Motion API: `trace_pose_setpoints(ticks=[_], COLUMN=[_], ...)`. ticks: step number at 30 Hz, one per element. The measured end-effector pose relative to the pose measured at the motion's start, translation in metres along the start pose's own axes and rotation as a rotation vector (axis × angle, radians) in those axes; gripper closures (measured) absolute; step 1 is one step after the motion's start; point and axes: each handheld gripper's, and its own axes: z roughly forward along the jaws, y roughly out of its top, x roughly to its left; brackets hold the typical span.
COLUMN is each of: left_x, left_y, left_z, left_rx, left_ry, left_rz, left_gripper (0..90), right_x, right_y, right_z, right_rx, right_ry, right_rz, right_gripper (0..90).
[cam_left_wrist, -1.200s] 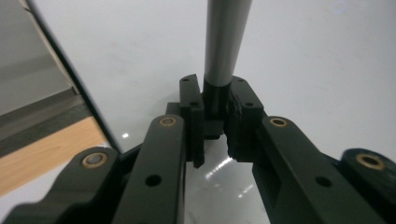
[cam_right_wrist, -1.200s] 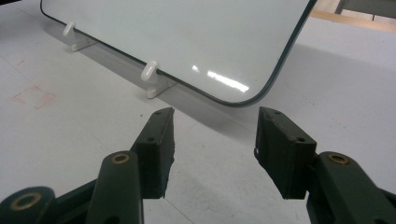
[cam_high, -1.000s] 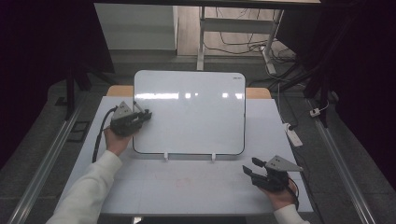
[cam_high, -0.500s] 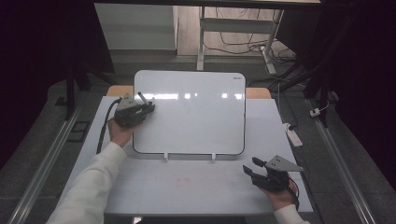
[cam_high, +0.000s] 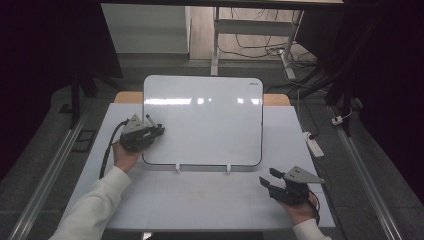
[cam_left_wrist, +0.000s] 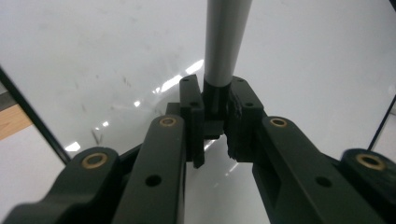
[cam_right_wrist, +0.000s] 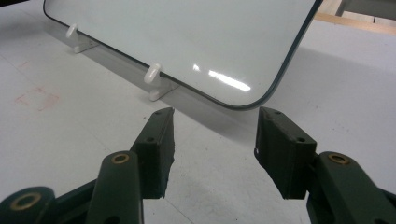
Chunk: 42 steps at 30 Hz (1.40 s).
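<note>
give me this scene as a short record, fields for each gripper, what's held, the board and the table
left gripper: shut on a grey marker, at the board's left edge
marker: grey barrel between the jaws, its far end out of frame in the left gripper view
right gripper: open, nothing between the jaws, low over the table near its front right
whiteboard: white, rounded corners, dark rim, propped on two small white clips
board surface: faint smudges, no clear writing
table: pale top, a faint reddish mark

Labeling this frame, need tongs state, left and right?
Left tongs: shut on a grey marker over the whiteboard.
Right tongs: open, holding nothing, above the table.
</note>
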Motion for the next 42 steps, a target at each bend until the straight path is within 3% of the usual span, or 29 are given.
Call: trace_pose_setpoints(ticks=[4,7,12,17,24,29,34,42], left_x=[0.000,-0.009,-0.038,-0.071,-0.105,-0.125,-0.140,-0.159], left_y=[0.012,0.016,0.019,0.023,0.024,0.026,0.026,0.027], left_z=[0.005,0.006,-0.001,0.000,0.006,0.017,0.027,0.039], left_rx=[-0.001,0.019,0.017,0.068,0.149,0.184,0.203,0.223], left_ry=[0.004,-0.020,-0.128,-0.251,-0.341,-0.385,-0.409,-0.411], left_rz=[-0.006,0.008,-0.012,-0.042,-0.068,-0.086,-0.098,-0.088], left_gripper=[77.5,77.5,77.5,77.4,77.4,77.4,77.4,77.3], right_x=[0.000,0.003,0.019,0.039,0.073,0.095,0.110,0.124], right_y=[0.001,0.004,0.021,0.039,0.066,0.078,0.081,0.084], right_z=[0.000,-0.002,-0.002,0.003,0.009,0.023,0.038,0.052], right_rx=[-0.005,-0.018,-0.071,-0.115,-0.202,-0.212,-0.183,-0.159], right_ry=[-0.001,0.003,0.045,0.070,0.054,0.053,0.047,0.024], right_rz=[-0.003,-0.008,-0.048,-0.094,-0.159,-0.181,-0.180,-0.182], right_gripper=[46.6,46.5,46.5,46.4,47.7,49.8,50.4,57.7])
